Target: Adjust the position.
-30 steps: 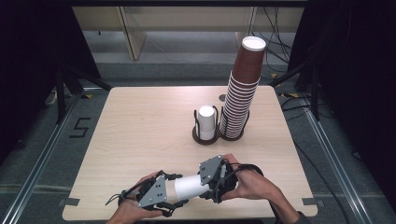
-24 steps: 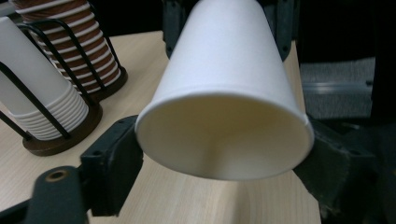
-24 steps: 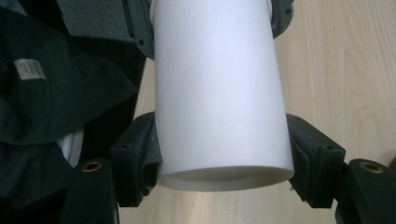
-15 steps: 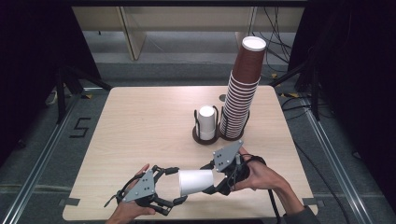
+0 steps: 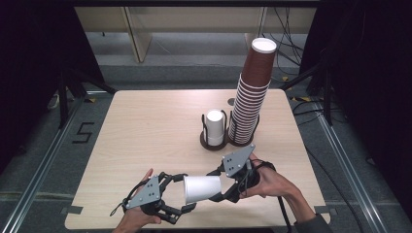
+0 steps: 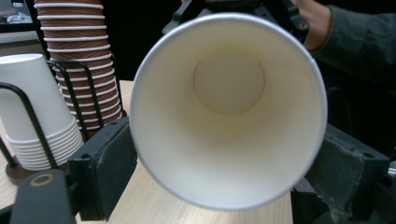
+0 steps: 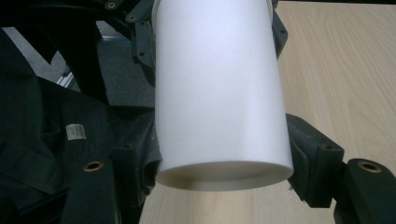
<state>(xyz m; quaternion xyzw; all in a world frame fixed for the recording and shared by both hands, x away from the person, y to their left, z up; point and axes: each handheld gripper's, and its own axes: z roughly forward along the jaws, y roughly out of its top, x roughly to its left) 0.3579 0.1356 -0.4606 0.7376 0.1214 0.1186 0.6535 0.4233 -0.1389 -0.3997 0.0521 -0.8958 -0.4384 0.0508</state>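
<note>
A white paper cup (image 5: 201, 188) lies on its side in the air above the table's near edge. My right gripper (image 5: 217, 185) is shut on its base end, with the jaws pressing either side (image 7: 224, 158). The cup's open mouth (image 6: 229, 112) faces my left gripper (image 5: 187, 193). Its jaws have just been opening and now stand open on either side of the rim (image 6: 226, 170), not pressing it. The cup's white wall (image 7: 219, 93) runs away from the right gripper toward the left one.
A tall stack of brown cups (image 5: 252, 97) and a short stack of white cups (image 5: 214, 126) stand in a black wire holder (image 5: 214, 143) right of the table's middle. The wooden table (image 5: 145, 126) has bare surface to the left. Dark floor surrounds it.
The left gripper's jaws have spread and let go of the cup's rim. The right gripper has drawn a little to the right, carrying the cup with it.
</note>
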